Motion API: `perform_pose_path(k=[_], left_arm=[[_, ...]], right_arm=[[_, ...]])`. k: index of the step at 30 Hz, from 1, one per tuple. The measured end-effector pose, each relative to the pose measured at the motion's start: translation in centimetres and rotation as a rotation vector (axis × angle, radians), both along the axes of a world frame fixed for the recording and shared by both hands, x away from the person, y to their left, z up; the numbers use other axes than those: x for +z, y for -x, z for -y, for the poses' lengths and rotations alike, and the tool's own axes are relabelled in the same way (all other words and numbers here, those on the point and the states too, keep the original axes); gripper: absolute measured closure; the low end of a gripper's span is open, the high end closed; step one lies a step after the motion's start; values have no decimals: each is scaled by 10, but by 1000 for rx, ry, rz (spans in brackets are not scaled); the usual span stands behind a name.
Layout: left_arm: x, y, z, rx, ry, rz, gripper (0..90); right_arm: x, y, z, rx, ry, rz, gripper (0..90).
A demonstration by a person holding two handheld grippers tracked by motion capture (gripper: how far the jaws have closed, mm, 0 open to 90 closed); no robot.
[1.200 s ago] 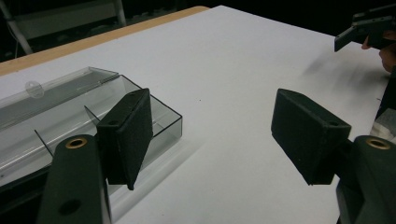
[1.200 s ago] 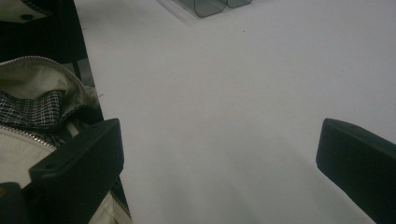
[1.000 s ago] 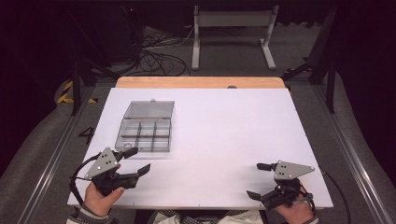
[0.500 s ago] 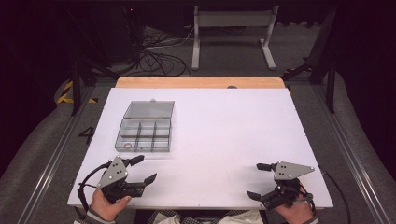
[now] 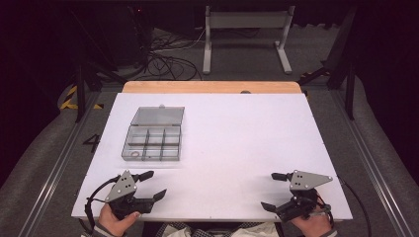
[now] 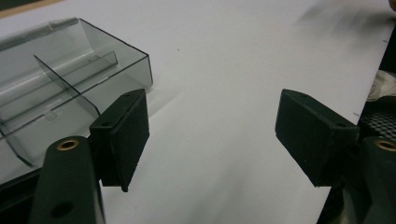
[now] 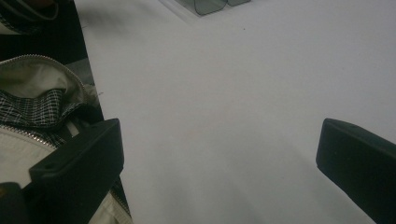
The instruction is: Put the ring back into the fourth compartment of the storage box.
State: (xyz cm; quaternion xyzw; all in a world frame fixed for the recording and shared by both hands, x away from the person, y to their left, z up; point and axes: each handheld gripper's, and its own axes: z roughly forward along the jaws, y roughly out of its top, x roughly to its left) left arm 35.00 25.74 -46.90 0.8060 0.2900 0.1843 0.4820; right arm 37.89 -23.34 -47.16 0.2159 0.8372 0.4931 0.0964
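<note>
A clear grey compartment box point(image 5: 153, 141) lies open on the white table top point(image 5: 237, 138), left of centre, with its lid folded back; a small ring lies in its front left compartment. My left gripper point(image 5: 154, 184) sits near the front left edge, just in front of the box, jaws wide apart and holding nothing. In the left gripper view that box point(image 6: 56, 93) is close at the left of my left gripper point(image 6: 219, 135). My right gripper point(image 5: 272, 190) rests open at the front right edge. In the right gripper view, my right gripper point(image 7: 219, 158) spans bare table.
A wooden strip point(image 5: 212, 87) runs along the table's far edge. Beyond it stand a metal frame point(image 5: 247, 34) and loose cables point(image 5: 163, 59) on the floor. The person's light jacket point(image 7: 32, 98) lies at the table's front edge.
My left gripper has drawn back toward the front edge and shifted slightly right, away from the box. The right gripper has stayed put.
</note>
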Motion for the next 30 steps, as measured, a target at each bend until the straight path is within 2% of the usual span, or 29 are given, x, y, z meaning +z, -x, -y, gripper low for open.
perform_pose_path(k=[4,9,12,24,30], left_arm=[[-4,-1,2,2,-12,-14,266],[0,3,5,16,-47,28,266],[3,6,5,20,-41,52,266],[3,6,5,21,-31,42,265],[3,5,4,30,-36,16,265]], right_arm=[[-1,0,0,2,-1,-2,15],[-1,-1,0,0,-2,-5,15],[-1,-1,0,3,-1,-5,15],[-1,-1,-1,2,-1,-6,15],[-1,-1,0,2,-1,-8,15]])
